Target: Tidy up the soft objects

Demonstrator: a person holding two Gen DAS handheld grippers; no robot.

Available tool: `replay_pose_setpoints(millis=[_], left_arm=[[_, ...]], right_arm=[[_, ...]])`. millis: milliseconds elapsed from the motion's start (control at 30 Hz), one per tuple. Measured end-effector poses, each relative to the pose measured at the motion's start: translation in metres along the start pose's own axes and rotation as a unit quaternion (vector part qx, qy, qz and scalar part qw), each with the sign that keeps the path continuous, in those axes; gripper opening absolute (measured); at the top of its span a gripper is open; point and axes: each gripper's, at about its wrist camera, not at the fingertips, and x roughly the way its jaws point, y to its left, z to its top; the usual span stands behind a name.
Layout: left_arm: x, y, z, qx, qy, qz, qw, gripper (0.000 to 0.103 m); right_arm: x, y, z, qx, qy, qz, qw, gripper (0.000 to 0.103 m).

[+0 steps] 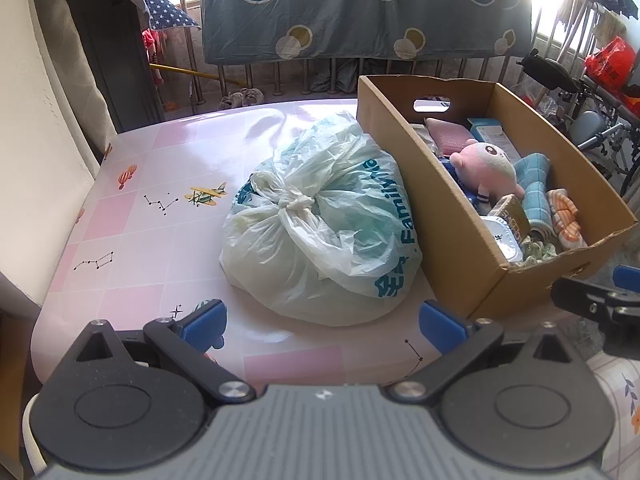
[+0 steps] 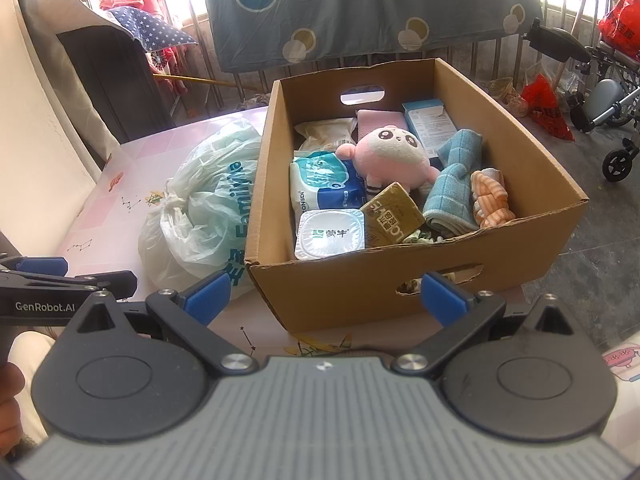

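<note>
Pink plush [image 2: 394, 148], blue towel [image 2: 454, 184], striped cloth [image 2: 490, 198] in cardboard box [image 2: 360, 288] among cartons; knotted bag [image 1: 320, 220] just left; both jaws released, empty; sorted or not, can't tell.

A tied bag [image 1: 320, 232] lay on the table [image 1: 152, 220], touching the left side of a box [image 2: 400, 288] that held a plush toy [image 2: 394, 154].

My left gripper [image 1: 322, 326] and right gripper [image 2: 324, 296]: grey ribbed housing, black disc-shaped linkage arms, silver screws, blue finger pads [image 2: 208, 294]; white "GenRobot.AI" lettering on one black side.
</note>
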Motion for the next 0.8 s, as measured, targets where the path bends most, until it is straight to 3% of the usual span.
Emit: replay_pose_setpoints(millis=[800], left_arm=[[-0.0013,-0.0004,-0.0005,0.0,-0.001,0.001,1.0,0.103]], right_arm=[[0.001,-0.0028,0.0017,0.001,-0.001,0.004,1.0,0.102]])
